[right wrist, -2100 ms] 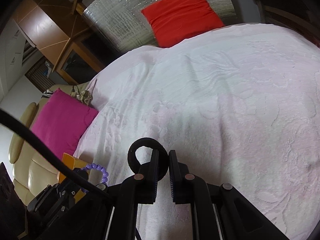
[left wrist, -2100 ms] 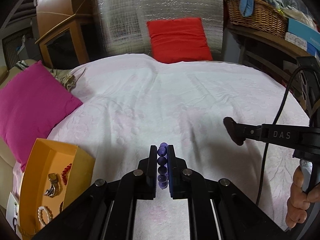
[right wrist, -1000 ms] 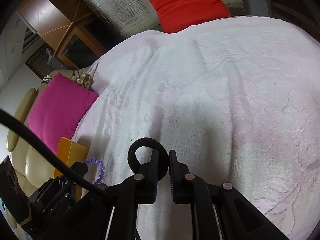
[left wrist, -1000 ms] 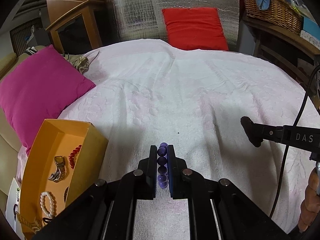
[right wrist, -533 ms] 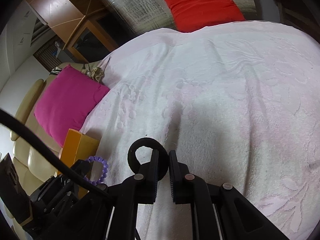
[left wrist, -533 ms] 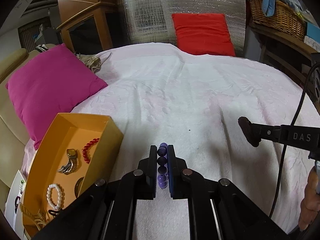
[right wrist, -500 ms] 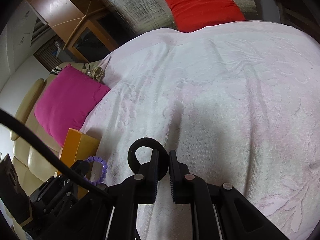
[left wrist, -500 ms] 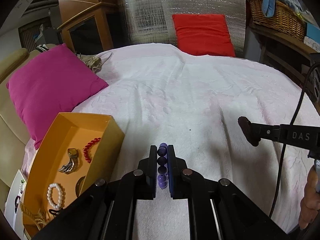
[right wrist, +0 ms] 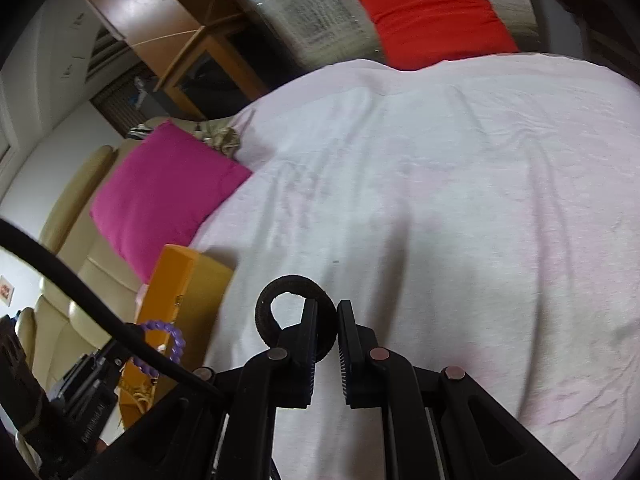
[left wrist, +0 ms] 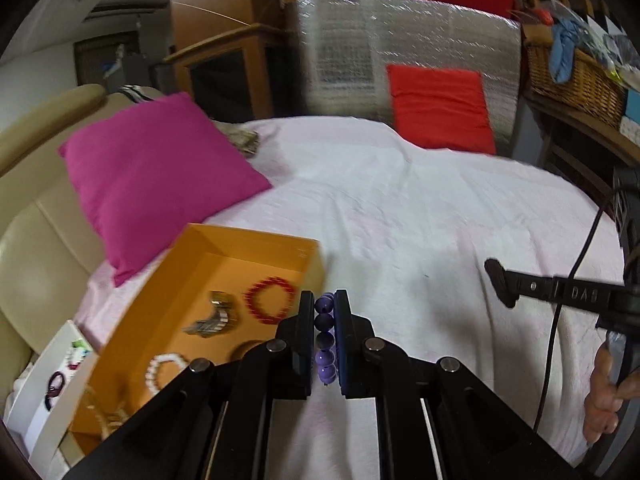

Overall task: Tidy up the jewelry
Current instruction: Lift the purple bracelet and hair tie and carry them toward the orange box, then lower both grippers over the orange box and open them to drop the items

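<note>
Left gripper (left wrist: pixel 325 312): pinching purple bead bracelet (left wrist: pixel 325 338), beside orange box (left wrist: pixel 200 280) at bedspread's (left wrist: pixel 400 220) left edge.
Right gripper (right wrist: pixel 328 320): pinching black hair tie (right wrist: pixel 266 312).

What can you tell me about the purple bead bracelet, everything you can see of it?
The purple bead bracelet is a loop of round, glossy violet beads, some darker. It is pinched edge-on between the shut pads of the left gripper, held in the air just right of the orange box. In the right wrist view its free arc curves out from the gripper.
</note>
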A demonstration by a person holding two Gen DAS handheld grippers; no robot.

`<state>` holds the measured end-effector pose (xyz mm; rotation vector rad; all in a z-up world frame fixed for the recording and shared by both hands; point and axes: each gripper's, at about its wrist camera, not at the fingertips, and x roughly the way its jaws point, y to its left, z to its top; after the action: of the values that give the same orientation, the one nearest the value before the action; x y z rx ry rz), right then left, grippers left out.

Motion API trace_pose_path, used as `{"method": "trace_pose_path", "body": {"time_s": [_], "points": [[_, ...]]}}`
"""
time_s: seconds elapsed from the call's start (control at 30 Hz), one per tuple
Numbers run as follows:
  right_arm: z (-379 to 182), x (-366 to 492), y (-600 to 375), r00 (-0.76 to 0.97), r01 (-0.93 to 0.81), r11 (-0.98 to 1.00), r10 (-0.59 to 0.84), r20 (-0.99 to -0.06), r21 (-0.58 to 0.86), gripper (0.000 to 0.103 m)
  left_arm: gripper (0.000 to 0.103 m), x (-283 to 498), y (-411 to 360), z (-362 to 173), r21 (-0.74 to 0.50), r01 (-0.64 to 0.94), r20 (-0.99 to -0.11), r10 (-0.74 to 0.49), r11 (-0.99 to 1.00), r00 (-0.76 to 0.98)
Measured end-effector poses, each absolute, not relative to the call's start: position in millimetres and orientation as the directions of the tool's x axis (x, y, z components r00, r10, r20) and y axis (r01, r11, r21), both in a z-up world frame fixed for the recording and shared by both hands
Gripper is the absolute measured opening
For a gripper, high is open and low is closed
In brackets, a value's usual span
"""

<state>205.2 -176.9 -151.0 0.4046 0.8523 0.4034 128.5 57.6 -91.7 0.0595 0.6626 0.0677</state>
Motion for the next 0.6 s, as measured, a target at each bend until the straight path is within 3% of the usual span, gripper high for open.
{"method": "trace_pose_path", "body": {"time_s": [0.2,0.6], "points": [[-139,192,-143,0.612,-0.287,0.823,0.551,-0.568,0.490,0.011,0.010,108,86,-76,0.117,-0.116,-0.580,0.163,0.986,0.798],[-131,170,-60,0.569,-0.452,0.762,0.647,-0.508,0.464,0.011,0.010,70,149,-85,0.167,-0.239,-0.601,0.290,0.957,0.745]]}}
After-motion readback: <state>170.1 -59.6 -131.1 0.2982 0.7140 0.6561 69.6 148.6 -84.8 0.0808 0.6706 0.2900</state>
